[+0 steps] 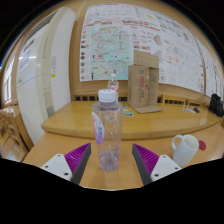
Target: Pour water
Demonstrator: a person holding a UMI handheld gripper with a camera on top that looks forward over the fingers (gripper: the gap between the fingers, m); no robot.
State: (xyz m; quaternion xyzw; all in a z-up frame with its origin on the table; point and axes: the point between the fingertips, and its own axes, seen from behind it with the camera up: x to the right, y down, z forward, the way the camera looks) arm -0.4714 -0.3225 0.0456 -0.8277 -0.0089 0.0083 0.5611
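Note:
A clear plastic water bottle [107,130] with a white cap stands upright on the wooden table [60,150]. It stands between my two fingers, with a gap on each side. My gripper [111,158] is open, its purple pads [77,157] flanking the bottle's lower half. A white cup [184,149] with a handle sits on the table to the right, beyond the right finger.
A second wooden table [150,118] stands behind, carrying a brown cardboard box [143,84]. Posters cover the back wall [120,40]. A dark object [214,105] sits at the far right, and a chair [12,128] stands at the left.

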